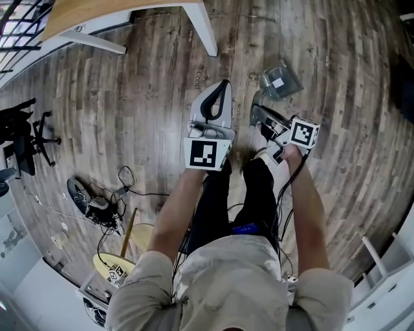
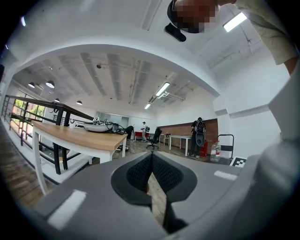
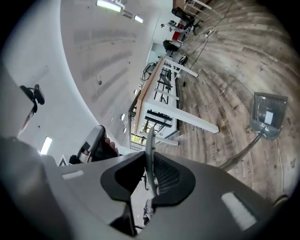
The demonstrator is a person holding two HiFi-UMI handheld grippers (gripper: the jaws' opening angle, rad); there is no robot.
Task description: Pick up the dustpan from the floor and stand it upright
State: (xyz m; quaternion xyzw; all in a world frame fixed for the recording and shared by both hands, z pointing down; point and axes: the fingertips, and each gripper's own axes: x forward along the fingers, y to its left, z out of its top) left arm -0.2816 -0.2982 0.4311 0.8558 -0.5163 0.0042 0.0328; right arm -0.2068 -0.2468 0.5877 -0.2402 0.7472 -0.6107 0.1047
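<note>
The grey dustpan [image 1: 281, 81] with a white label is down by the wooden floor, ahead of my feet; I cannot tell whether it touches the floor. In the right gripper view the pan [image 3: 268, 115] hangs at the end of its long thin handle [image 3: 241, 153], which runs back under the gripper. My right gripper [image 3: 149, 157] is shut on a thin grey strip that looks like the handle's top end. In the head view the right gripper [image 1: 260, 108] sits just short of the pan. Beside it, my left gripper [image 1: 224, 84] is shut with nothing between its fingers, its pads meeting at the left gripper's [image 2: 151, 161] tips.
A wooden table [image 1: 97, 13] on white legs stands ahead on the left, also seen as a table [image 2: 79, 136] in the left gripper view. An office chair [image 1: 26, 136], tangled cables [image 1: 97, 203] and yellow discs [image 1: 139, 236] lie left of me. White shelving [image 1: 381, 271] is at the right.
</note>
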